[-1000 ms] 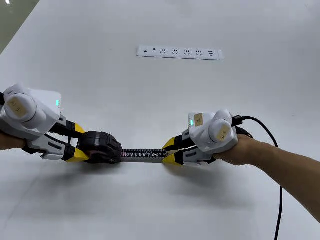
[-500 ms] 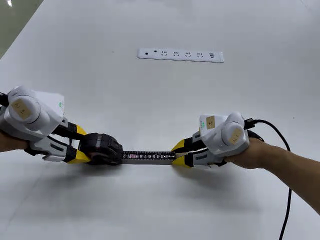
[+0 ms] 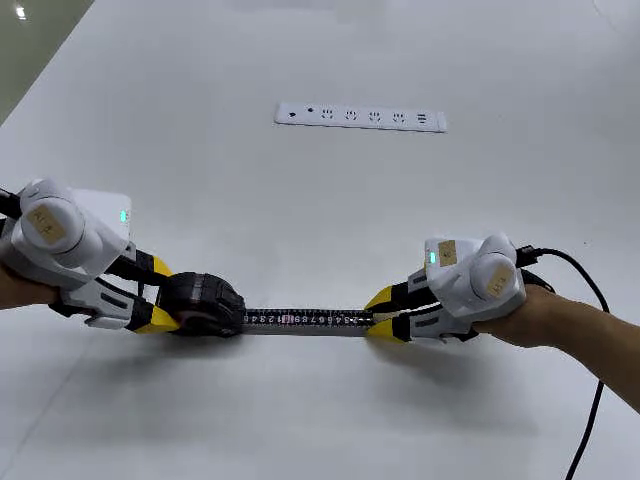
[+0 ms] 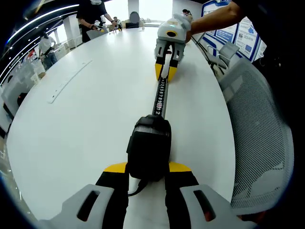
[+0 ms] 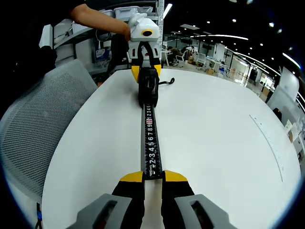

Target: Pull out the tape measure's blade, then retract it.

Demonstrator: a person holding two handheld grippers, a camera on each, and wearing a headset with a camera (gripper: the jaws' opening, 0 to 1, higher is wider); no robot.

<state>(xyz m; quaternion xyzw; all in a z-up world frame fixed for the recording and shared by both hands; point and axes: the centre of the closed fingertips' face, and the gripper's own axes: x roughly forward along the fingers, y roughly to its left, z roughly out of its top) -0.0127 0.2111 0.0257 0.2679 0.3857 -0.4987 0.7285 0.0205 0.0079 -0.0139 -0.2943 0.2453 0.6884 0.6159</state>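
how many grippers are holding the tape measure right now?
2. The left gripper clamps the black case at the left of the head view. The right gripper pinches the tip of the blade at the right.

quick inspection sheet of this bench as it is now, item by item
surface: white table, bare around the work
job's things: black tape measure lying on the table, blade drawn out flat towards the other gripper, numbers up
clutter: white power strip at the far side, apart from the work
grippers: left gripper clamped on the tape measure; right gripper pinching the blade's end
cables: black cable from the right gripper, running off the near edge
surroundings: grey mesh chair beside the table; people at its far end
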